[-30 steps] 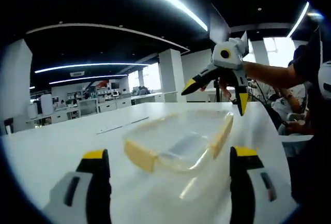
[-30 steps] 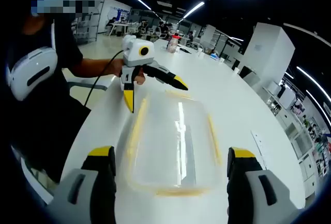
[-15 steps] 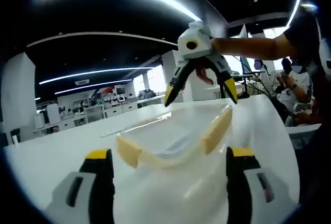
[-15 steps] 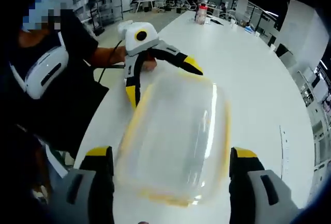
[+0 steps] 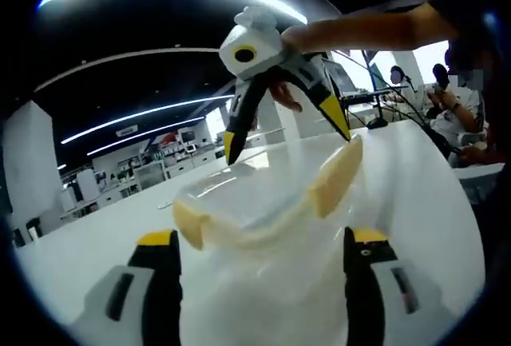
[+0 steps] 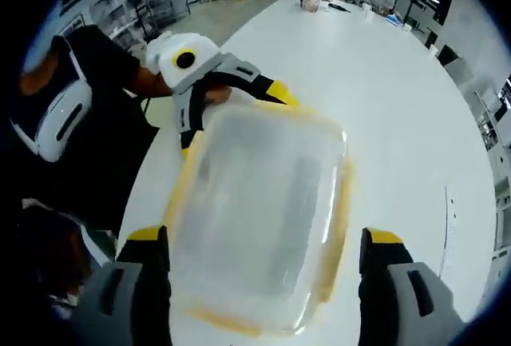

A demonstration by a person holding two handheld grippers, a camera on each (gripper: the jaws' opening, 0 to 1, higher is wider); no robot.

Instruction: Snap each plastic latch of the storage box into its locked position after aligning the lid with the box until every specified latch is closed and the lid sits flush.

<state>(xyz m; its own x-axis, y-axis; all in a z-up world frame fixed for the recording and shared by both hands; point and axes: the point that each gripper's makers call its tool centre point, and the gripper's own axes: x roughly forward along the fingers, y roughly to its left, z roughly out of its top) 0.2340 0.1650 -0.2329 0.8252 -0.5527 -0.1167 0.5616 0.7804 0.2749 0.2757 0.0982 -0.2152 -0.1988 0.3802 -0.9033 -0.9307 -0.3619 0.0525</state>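
i see the clear storage box [image 6: 259,218] with yellow latches [image 5: 335,176] mid-frame on the white table [image 6: 399,82]; contents unclear. my left gripper [image 5: 259,274] and right gripper [image 6: 263,278] both gape apart.

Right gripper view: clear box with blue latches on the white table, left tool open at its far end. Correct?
Not quite. The latches are yellow, not blue, as the right gripper view shows. The clear box does sit on the white table, with the left tool open at its far end.

Left tool [image 5: 262,290] jaws spread wide; right tool [image 6: 259,286] jaws spread wide, facing opposite.
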